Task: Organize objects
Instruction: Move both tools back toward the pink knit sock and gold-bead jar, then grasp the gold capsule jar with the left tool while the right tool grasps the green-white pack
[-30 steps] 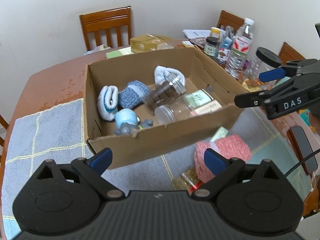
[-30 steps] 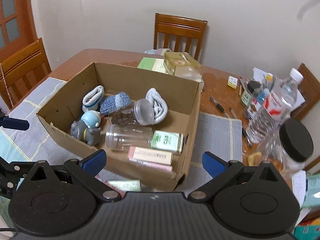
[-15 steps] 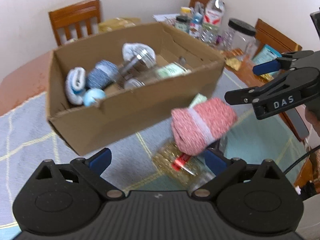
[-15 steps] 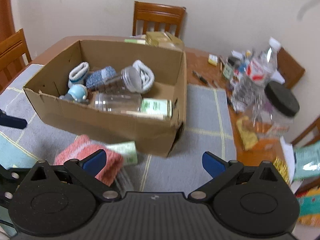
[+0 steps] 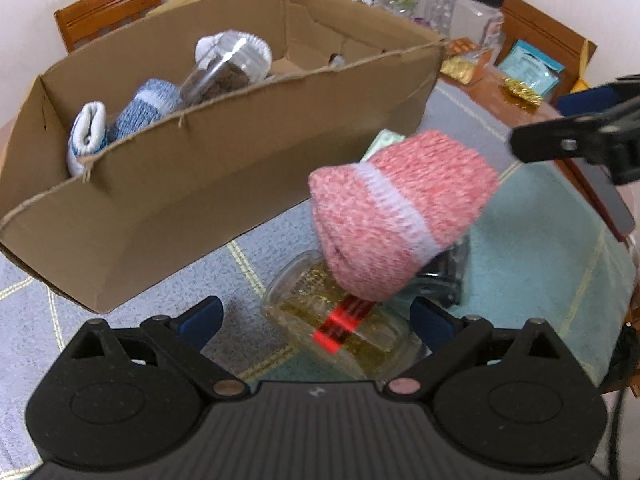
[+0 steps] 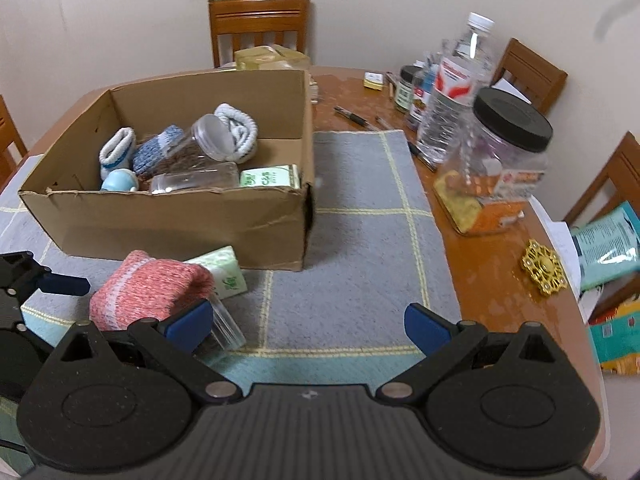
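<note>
Left tool [image 5: 316,318] jaws spread wide, nothing between them; right tool [image 6: 308,322] likewise wide apart and empty. Pink sock [image 5: 400,216] lies on the mat [image 6: 360,240] outside the box [image 6: 180,220], just off its near wall, resting on top of a clear jar [image 5: 340,320] on its side. The sock covers most of the jar; only the gold contents and a red label strip show, and motion blur makes the label unreadable. In the right view the same jar is mostly behind the right tool's left finger. A green packet [image 6: 224,272] is half hidden behind the sock, touching it and close to the box wall. Inside the box: a white sock [image 6: 116,150], a blue sock [image 6: 156,150], a jar of brown contents [image 6: 192,148], an empty clear jar [image 6: 196,178], a green carton [image 6: 270,178] and a pale blue toy [image 6: 120,180] (only its top shows over the near wall). Box floor is not visible from the left view. Open mat lies right of the box up to the mat's edge; beyond it the table [image 6: 500,272] carries a black-lidded jar [image 6: 504,152], a water bottle [image 6: 456,92] and a gold trinket [image 6: 544,266], near the table's right edge. The left tool appears cut off at the left border of the right view.
</note>
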The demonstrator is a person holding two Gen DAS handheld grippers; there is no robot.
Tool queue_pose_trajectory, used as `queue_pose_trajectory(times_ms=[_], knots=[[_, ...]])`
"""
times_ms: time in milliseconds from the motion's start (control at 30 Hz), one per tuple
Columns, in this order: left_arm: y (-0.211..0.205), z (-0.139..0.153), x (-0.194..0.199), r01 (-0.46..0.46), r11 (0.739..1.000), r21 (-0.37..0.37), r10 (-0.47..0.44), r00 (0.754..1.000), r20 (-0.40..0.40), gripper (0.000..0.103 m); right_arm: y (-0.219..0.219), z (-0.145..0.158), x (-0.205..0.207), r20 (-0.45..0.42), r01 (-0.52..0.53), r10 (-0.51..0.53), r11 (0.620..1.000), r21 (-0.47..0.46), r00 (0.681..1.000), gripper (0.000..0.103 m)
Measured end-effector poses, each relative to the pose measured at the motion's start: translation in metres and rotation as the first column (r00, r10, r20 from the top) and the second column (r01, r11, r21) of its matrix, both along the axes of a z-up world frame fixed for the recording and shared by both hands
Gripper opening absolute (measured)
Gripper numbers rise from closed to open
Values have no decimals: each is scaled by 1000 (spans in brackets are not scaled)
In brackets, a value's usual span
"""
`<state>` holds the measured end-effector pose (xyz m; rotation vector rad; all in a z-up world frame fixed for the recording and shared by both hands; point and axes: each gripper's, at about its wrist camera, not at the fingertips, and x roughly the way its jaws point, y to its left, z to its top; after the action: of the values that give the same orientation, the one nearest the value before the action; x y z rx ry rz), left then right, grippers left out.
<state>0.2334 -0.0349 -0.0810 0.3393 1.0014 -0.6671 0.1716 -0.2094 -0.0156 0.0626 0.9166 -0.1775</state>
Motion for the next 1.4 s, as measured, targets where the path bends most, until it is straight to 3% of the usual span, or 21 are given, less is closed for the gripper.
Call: queue_pose_trajectory(times_ms=[167, 633, 933, 1200, 1400], knots=[[9, -3, 5, -32, 999, -18, 31, 999, -43, 100, -2, -2, -2, -6, 12, -12, 1000, 6, 1000, 103], [64, 7, 6, -177, 984, 20, 177, 984, -30, 100, 9, -3, 11, -13, -34, 34, 999, 17, 999, 103], [83, 6, 4, -221, 974, 51, 222, 975, 0, 100, 21, -4, 17, -21, -80, 81, 997, 7, 997, 103], [95, 2, 17, -307, 948, 79, 305, 952, 34, 100, 21, -5, 19, -27, -96, 97, 995, 5, 995, 103], [100, 6, 12, -336, 940, 55, 337, 942, 5, 100, 15, -8, 19, -35, -107, 108, 994, 12, 994, 103]])
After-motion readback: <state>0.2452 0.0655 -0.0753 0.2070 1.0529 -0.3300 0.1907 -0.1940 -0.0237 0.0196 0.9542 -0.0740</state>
